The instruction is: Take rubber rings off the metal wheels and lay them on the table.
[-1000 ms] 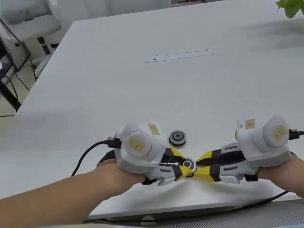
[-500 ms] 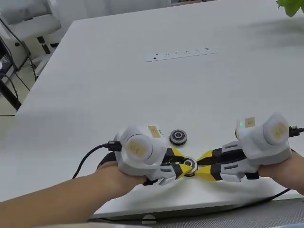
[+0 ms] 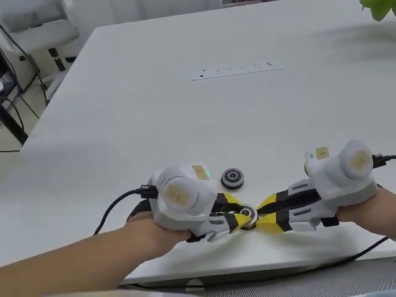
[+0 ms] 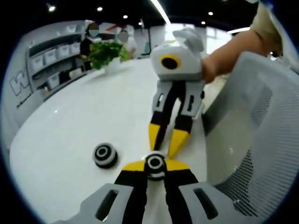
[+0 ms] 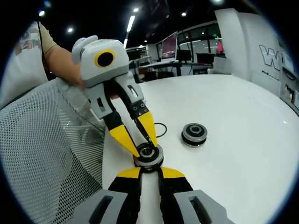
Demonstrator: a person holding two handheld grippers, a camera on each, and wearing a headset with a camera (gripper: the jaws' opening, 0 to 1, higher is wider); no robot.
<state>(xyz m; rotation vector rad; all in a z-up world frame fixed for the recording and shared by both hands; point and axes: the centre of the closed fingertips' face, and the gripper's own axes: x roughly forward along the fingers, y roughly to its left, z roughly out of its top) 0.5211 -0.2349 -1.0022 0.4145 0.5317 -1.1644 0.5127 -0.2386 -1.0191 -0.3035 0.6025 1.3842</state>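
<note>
A metal wheel with a black rubber ring (image 3: pixel 246 215) hangs just over the table's near edge, pinched from both sides. My left gripper (image 3: pixel 237 219) comes in from the left and is shut on it; in the left gripper view the wheel (image 4: pixel 155 164) sits between my yellow tips. My right gripper (image 3: pixel 255 218) meets it from the right, shut on the wheel's rim (image 5: pixel 148 155). A second wheel with its ring (image 3: pixel 232 178) lies flat on the table just behind, also in the left gripper view (image 4: pixel 104 155) and the right gripper view (image 5: pixel 194 133).
The white table (image 3: pixel 185 124) has a flush socket strip (image 3: pixel 235 70) far back and plant leaves (image 3: pixel 378 8) at the far right corner. A black cable (image 3: pixel 114 204) trails left. A mesh chair (image 5: pixel 46 154) stands close behind the near edge.
My right gripper's body has lifted and tilted a little, its tips staying at the wheel. The left gripper and both wheels hold their places.
</note>
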